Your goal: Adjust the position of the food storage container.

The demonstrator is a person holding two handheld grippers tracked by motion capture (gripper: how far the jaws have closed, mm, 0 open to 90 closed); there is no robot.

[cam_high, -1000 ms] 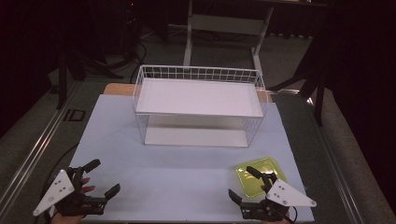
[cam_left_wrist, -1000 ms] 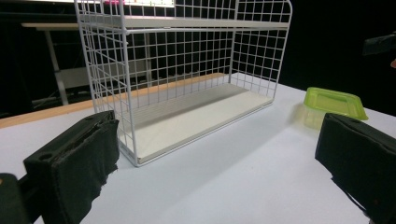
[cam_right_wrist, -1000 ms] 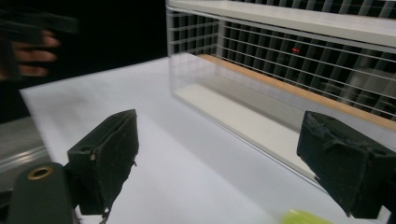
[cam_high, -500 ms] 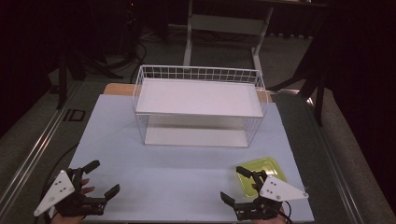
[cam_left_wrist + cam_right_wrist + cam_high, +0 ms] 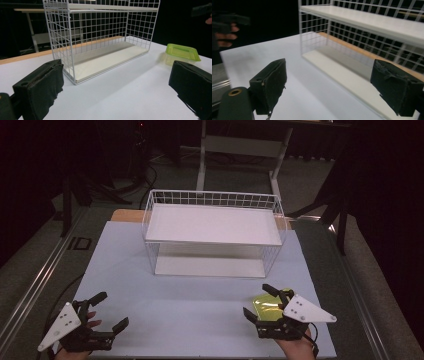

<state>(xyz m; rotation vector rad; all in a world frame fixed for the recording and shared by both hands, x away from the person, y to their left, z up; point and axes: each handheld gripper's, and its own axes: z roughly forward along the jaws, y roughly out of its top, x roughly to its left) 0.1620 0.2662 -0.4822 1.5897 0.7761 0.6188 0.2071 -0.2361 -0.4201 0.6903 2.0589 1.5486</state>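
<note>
High view: the right gripper (image 5: 261,306) hangs at the near right of the tabletop (image 5: 190,295), at the near left edge of a green lidded box (image 5: 269,306); the left gripper (image 5: 106,314) hangs at the near left, well apart from the box.
Step in hand: by my reading, the approach to the green lidded box, with no grasp made yet.
Right jaws: wide apart and holding nothing; in the right gripper view they frame bare tabletop and the white wire rack (image 5: 372,30), not the box.
Left jaws: wide apart and holding nothing; in the left gripper view the box (image 5: 182,52) sits far off to the right, above the right jaw.
Box: flat on the tabletop, near right, in front of the right end of the rack (image 5: 214,232) and clear of it.
Box against the right jaws: it lies just beside them, partly under the gripper's grey plate; whether a jaw touches it I cannot tell.
Next move: probably turn the right gripper towards the box so the jaws straddle its rim, lower, then close.
Likely goal: one of the rack's two shelves, both bare.
</note>
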